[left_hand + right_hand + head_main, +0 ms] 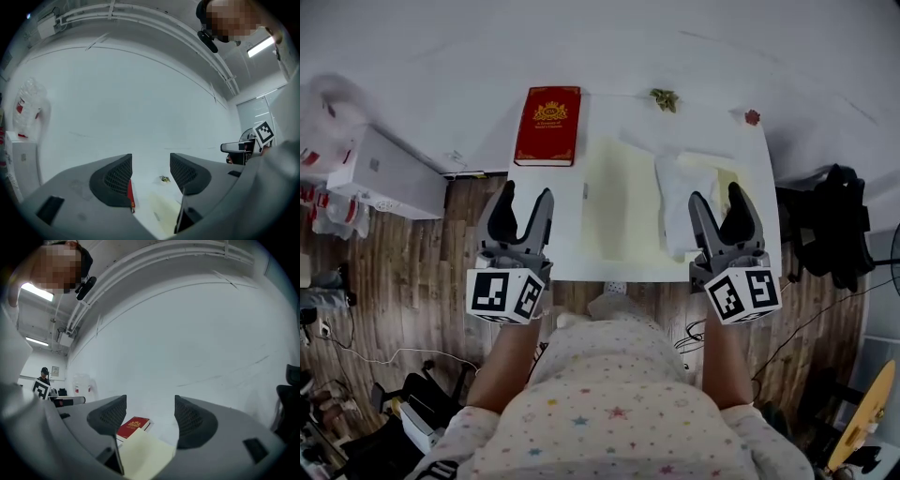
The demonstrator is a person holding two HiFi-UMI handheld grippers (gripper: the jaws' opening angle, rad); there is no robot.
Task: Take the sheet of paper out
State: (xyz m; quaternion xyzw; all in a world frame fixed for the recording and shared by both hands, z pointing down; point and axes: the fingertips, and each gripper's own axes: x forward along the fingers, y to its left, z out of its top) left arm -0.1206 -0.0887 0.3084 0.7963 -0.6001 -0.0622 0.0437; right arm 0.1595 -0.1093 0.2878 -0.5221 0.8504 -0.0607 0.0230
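Observation:
A pale yellow sheet-like folder (623, 202) lies flat in the middle of the white table (609, 127). A crumpled white sleeve or sheet (682, 202) lies on its right part. My left gripper (520, 217) hovers open over the table's left edge, empty. My right gripper (724, 216) hovers open just right of the white sleeve, also empty. In the left gripper view the yellow folder (164, 211) shows below and beyond the parted jaws. The right gripper view shows the yellow folder (145, 455) low between its jaws, with the red book (133, 426) behind it.
A red book (548, 125) lies at the table's far left. A small green ornament (664, 98) and a small red thing (753, 117) sit near the far edge. A white box (389, 173) stands left of the table, a black bag (830, 225) to its right.

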